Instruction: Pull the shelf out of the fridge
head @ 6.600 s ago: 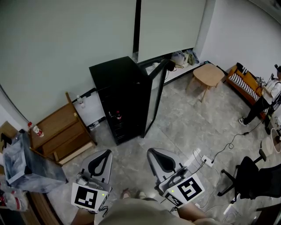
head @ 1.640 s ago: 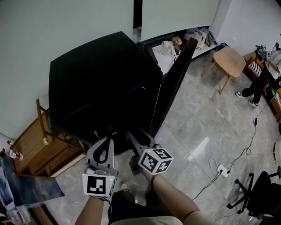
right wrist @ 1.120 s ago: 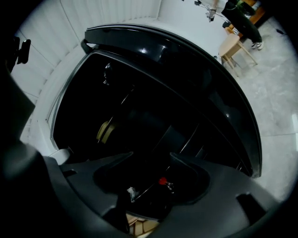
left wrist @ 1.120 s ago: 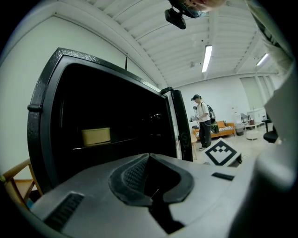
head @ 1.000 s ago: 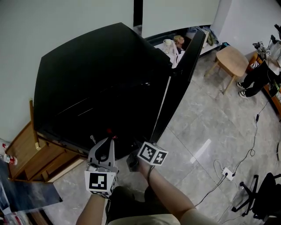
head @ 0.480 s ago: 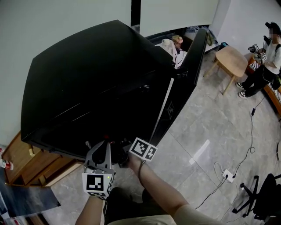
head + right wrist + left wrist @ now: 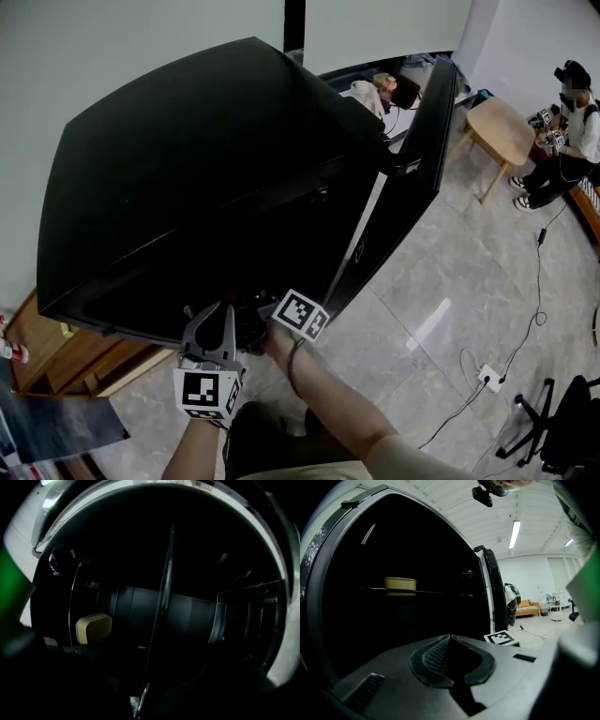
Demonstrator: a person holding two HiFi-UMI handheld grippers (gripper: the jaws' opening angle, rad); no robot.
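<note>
A black fridge (image 7: 187,169) stands with its door (image 7: 403,197) swung open to the right. In the left gripper view a thin shelf (image 7: 431,592) inside carries a tan container (image 7: 400,583). My left gripper (image 7: 449,641) hovers in front of the opening, shut and empty. My right hand reaches in under the fridge's top; only its marker cube (image 7: 300,314) shows from above. In the right gripper view the shelf's edge (image 7: 164,597) runs as a near-upright line down between the dark jaws, the tan container (image 7: 93,627) to its left. Those jaws have just been closing; it is too dark to see contact.
A wooden crate (image 7: 56,361) stands at the fridge's left. On the grey floor to the right are a wooden stool (image 7: 502,131), a person (image 7: 562,141), a power strip with cable (image 7: 487,378) and an office chair (image 7: 562,422).
My right gripper has slid left and further in under the fridge's top, its cube rolling. The left gripper has sunk a little in front of the opening.
</note>
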